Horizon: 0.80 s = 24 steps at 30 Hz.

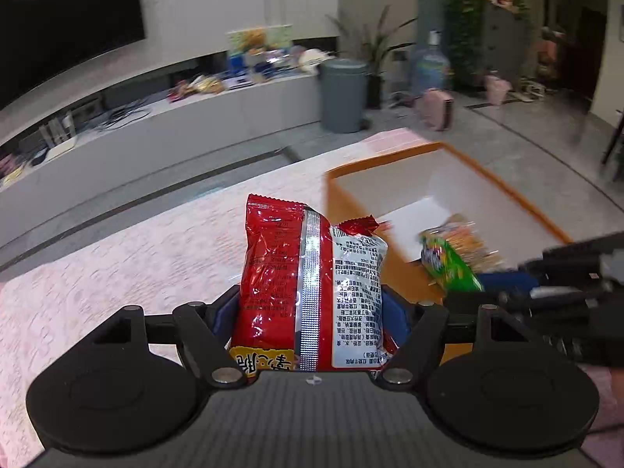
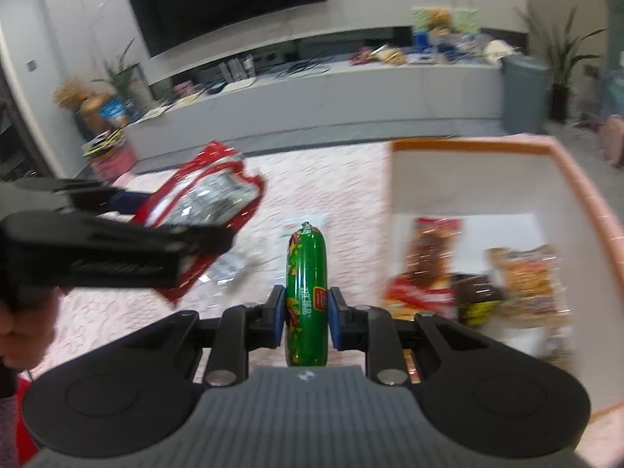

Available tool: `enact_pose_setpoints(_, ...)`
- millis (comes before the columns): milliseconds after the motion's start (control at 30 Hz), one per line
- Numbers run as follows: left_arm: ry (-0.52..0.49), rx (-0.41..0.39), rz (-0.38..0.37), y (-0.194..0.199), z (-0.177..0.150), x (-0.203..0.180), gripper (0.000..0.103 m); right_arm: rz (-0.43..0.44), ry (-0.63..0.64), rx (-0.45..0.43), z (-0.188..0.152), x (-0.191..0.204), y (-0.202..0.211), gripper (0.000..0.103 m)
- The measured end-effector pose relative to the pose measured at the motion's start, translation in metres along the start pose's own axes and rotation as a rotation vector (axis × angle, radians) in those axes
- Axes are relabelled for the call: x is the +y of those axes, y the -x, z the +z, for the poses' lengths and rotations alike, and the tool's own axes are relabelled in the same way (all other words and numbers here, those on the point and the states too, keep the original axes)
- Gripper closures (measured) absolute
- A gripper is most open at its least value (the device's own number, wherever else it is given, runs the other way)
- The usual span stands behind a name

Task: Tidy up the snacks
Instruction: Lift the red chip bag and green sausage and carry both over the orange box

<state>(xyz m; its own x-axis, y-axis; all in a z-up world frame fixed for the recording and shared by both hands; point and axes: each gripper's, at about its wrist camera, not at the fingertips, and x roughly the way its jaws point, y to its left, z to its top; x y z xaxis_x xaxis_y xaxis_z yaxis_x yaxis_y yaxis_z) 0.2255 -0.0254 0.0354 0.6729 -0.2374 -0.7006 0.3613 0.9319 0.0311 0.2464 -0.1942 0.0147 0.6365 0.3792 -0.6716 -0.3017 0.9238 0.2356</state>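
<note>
My left gripper (image 1: 314, 300) is shut on a red snack bag (image 1: 280, 273) with a silver seam, which stands upright between the blue pads. The same bag (image 2: 210, 191) shows at the left of the right wrist view, lifted above the table in the left gripper (image 2: 175, 214). In my right gripper (image 2: 306, 308), a green sausage (image 2: 306, 273) is clamped with its end pointing forward. The right gripper (image 1: 487, 284) and the sausage (image 1: 448, 269) hover over the near corner of an orange-rimmed box (image 1: 503, 187).
The box (image 2: 468, 144) sits on a pink patterned tablecloth (image 1: 117, 273) and holds several snack packs (image 2: 429, 265). A clear wrapper (image 2: 241, 265) lies on the cloth. Beyond the table are a long grey TV console (image 2: 312, 93), a grey bin (image 1: 343, 93) and plants.
</note>
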Motion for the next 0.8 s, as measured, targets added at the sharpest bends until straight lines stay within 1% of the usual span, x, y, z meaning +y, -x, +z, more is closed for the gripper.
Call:
enact_pose_setpoints(67, -0.015, -0.013, -0.028, 0.001, 0.008, -0.019, 0.019, -0.030, -0.022, -0.006, 0.004, -0.021, 0.014, 0.083)
enact_pose_setpoints(167, -0.050, -0.024, -0.049, -0.005, 0.018, -0.046, 0.019, -0.062, -0.052, 0.005, 0.009, -0.049, 0.029, 0.083)
enact_pose_setpoints(300, -0.114, 0.000, -0.108, -0.025, 0.028, -0.080, 0.019, -0.097, -0.082, 0.024, 0.009, -0.082, 0.041, 0.083)
enact_pose_setpoints(333, -0.128, 0.007, -0.112, -0.030, 0.030, -0.085, 0.019, -0.111, -0.086, 0.033, 0.009, -0.090, 0.041, 0.083)
enact_pose_setpoints(467, -0.208, 0.041, -0.096, -0.064, 0.039, -0.107, 0.019, -0.153, -0.070, 0.063, 0.010, -0.113, 0.035, 0.083)
enact_pose_setpoints(667, -0.291, 0.086, -0.048, -0.104, 0.040, -0.126, 0.019, -0.174, -0.047, 0.115, 0.012, -0.140, 0.007, 0.083)
enact_pose_setpoints(800, -0.363, 0.114, 0.023, -0.130, 0.042, -0.134, 0.019, -0.179, -0.002, 0.140, 0.019, -0.150, -0.016, 0.083)
